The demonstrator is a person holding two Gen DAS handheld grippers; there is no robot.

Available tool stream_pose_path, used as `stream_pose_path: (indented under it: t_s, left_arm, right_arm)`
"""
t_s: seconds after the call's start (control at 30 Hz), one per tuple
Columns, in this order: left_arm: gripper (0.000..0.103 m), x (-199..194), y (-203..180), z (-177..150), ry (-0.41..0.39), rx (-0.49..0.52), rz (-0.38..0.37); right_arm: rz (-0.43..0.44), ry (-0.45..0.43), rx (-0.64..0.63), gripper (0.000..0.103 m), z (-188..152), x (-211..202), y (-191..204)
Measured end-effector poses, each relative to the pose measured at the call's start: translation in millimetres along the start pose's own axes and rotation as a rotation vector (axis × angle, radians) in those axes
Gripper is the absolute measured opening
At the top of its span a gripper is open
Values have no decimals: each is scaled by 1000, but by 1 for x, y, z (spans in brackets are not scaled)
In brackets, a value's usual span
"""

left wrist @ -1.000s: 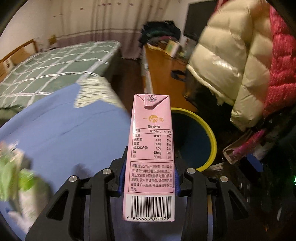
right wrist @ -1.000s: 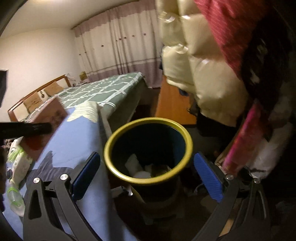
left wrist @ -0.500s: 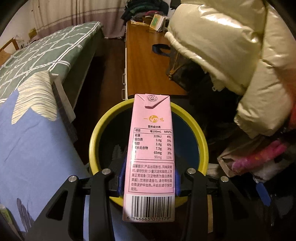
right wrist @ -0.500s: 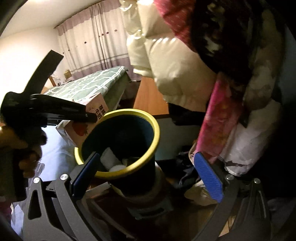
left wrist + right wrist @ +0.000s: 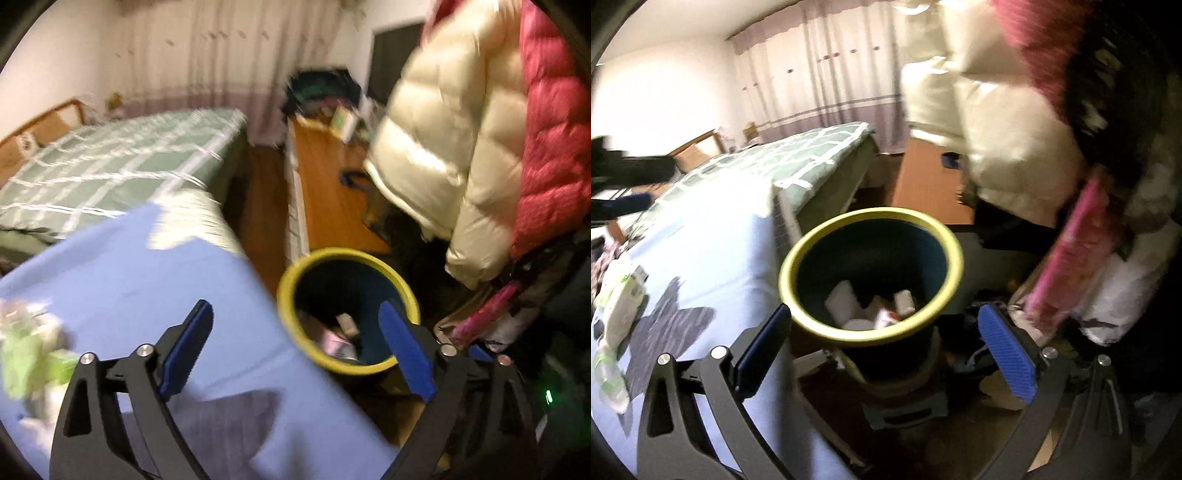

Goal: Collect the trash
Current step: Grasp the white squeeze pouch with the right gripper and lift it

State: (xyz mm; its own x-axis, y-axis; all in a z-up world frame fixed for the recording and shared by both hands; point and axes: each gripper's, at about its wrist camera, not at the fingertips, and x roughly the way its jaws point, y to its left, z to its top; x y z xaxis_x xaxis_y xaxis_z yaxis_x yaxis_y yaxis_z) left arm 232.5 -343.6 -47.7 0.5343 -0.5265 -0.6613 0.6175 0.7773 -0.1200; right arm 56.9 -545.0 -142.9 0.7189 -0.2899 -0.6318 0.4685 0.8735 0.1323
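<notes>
A dark blue bin with a yellow rim (image 5: 347, 254) stands on the floor beside the bed. A pink carton (image 5: 332, 341) lies inside it among white scraps. My left gripper (image 5: 295, 310) hovers over the bed's edge just left of the bin, its jaws opening with nothing between them. From above and in front of the bin (image 5: 871, 214), my right gripper (image 5: 884, 310) stands open and empty, a finger on each side of the rim. A green and white wrapper (image 5: 26, 354) lies on the blue sheet, also in the right wrist view (image 5: 620, 295).
The blue sheet (image 5: 147, 277) covers the near bed, and a green plaid bed (image 5: 110, 166) lies behind it. A wooden desk (image 5: 325, 184) stands beyond the bin. A cream jacket (image 5: 443, 147) and a red jacket (image 5: 554, 129) hang close on the right, above pink clutter (image 5: 1071, 251).
The left gripper held the pink carton over the bin, then let it go and opened wide. The carton now lies in the bin, and the left gripper has drawn back over the bed.
</notes>
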Motion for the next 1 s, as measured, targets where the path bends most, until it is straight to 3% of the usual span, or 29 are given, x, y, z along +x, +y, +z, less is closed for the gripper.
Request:
stream_pose_path:
  t_s: [0.2,0.37,0.53,0.77,0.87,1.0]
  left_arm:
    - [95,-109,113,-64,-155,-155,256]
    - [95,-174,205,-133,-176,-350,474]
    - [95,-213,265,-185,-141,-474,600]
    - [95,-238,291,-219,-158,-529,634]
    - [95,-243,295,-222,-159,-522,638]
    - [95,-241,290,-219,-153,-522,630]
  right_arm:
    - [116,26,-101,97,6,2,61]
    - [251,28,-252,97,9,-6,139]
    - [410,32,-387,97,3,-23,223]
    - [550,41,-621,97,-23,-42,337]
    - [569,43,-708,93,-34,-43,374]
    - [584,110,-797,88,-48,-29,408]
